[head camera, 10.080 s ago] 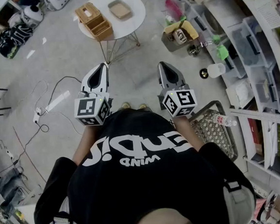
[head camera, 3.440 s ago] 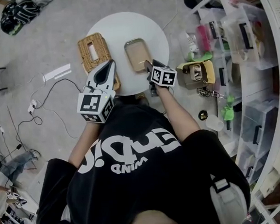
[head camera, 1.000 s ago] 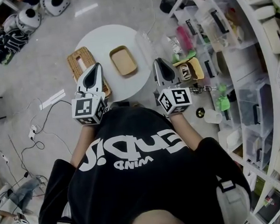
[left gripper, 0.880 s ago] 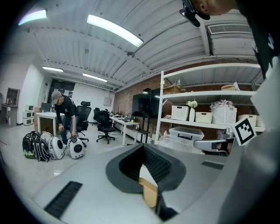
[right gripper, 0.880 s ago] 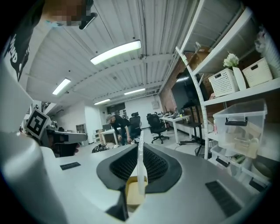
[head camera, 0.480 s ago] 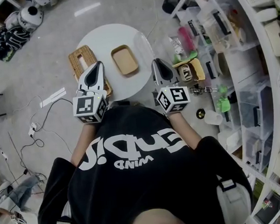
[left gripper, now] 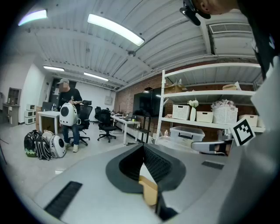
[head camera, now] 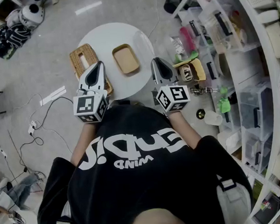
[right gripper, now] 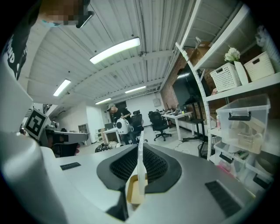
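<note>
I hold both grippers up in front of the chest, above the near edge of a round white table. My left gripper is shut and empty, its tip over a wicker box. My right gripper is shut and empty too, hanging just past the table's right rim. Between the two tips lies a tan tray on the table. Both gripper views look level across the room, with only a tan patch showing under the jaws.
White shelving with plastic bins runs along the right, and clutter lies on the floor beside it. Cables and dark bags lie on the floor at left. A person stands far off by desks and chairs.
Both grippers stay shut and almost still over the table's near edge. The far-off person, bent over the floor bags a second ago, now stands upright holding a white carrier.
</note>
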### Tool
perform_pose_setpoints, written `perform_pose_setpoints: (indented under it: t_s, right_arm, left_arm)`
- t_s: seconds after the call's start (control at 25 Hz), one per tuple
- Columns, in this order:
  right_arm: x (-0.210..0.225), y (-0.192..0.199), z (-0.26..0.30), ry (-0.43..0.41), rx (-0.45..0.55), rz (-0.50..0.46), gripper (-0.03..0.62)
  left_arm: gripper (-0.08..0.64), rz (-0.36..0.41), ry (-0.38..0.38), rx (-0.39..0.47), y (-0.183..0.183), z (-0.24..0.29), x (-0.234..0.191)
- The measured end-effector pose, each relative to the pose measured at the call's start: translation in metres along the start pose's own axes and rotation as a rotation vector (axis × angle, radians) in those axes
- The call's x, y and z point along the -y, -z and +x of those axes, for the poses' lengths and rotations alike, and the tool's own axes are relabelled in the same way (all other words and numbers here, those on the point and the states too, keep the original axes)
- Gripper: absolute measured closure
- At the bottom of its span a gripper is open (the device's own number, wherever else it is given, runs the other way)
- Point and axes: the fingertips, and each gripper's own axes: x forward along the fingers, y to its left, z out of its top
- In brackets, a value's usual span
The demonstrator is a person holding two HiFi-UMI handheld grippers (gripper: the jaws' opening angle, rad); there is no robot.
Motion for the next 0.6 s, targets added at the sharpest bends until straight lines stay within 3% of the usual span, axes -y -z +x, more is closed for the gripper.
perform_pose_setpoints:
  t_s: [0.6]
  right_arm:
    - [-0.008,0.0032,0.0033,-0.013,-0.008,0.01,0.558]
  left_arm:
    - [0.561,-0.01,0.007,-0.015,0.0064,-0.0029,-0.0054]
